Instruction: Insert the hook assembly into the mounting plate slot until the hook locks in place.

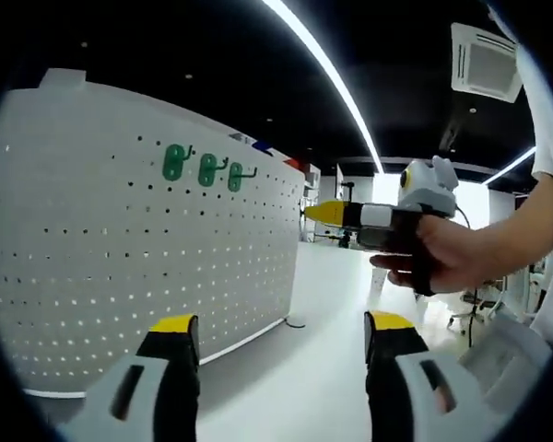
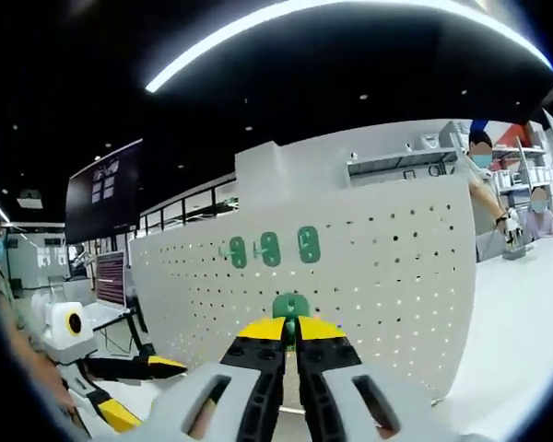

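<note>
Three green hooks (image 1: 206, 168) hang in a row on the white pegboard (image 1: 120, 276). A fourth hook (image 2: 290, 307) is clamped between the right gripper's (image 2: 291, 333) closed jaws, near the board; its lower part is hidden. The left gripper's (image 1: 281, 336) jaws stand apart, empty.

Matt white perforated pegboard (image 1: 120, 267), green plastic hooks (image 1: 206, 168)

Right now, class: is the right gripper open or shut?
Shut: the right gripper has its yellow-tipped jaws pressed together on the green hook, facing the pegboard.
</note>
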### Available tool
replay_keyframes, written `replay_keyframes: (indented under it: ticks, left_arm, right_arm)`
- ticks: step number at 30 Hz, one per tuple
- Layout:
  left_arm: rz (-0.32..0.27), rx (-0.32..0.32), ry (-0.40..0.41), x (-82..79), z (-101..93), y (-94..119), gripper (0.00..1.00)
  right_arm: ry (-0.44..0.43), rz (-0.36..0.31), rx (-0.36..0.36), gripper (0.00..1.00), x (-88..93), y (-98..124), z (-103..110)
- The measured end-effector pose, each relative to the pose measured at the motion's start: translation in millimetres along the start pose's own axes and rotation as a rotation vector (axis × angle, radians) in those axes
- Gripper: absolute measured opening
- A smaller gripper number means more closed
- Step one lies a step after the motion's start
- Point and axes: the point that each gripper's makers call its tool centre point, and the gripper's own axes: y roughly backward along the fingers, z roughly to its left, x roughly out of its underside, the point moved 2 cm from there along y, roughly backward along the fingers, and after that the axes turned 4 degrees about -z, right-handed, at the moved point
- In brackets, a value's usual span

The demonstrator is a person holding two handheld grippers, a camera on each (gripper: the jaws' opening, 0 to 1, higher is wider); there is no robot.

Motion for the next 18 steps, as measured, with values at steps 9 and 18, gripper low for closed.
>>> replay_keyframes:
  ticks: [9,18]
  left_arm:
    - [-0.004,-0.025,-0.018,0.0,3.7,16,0.75]
    - [-0.015,-0.064,-0.005,3.9,7.7,36,0.76]
  right_arm:
    - [0.025,-0.024,0.032,0.01,-15.6,-12,-21]
    - [0.068,-0.051,0.049,0.01,-31.2,-29,-37]
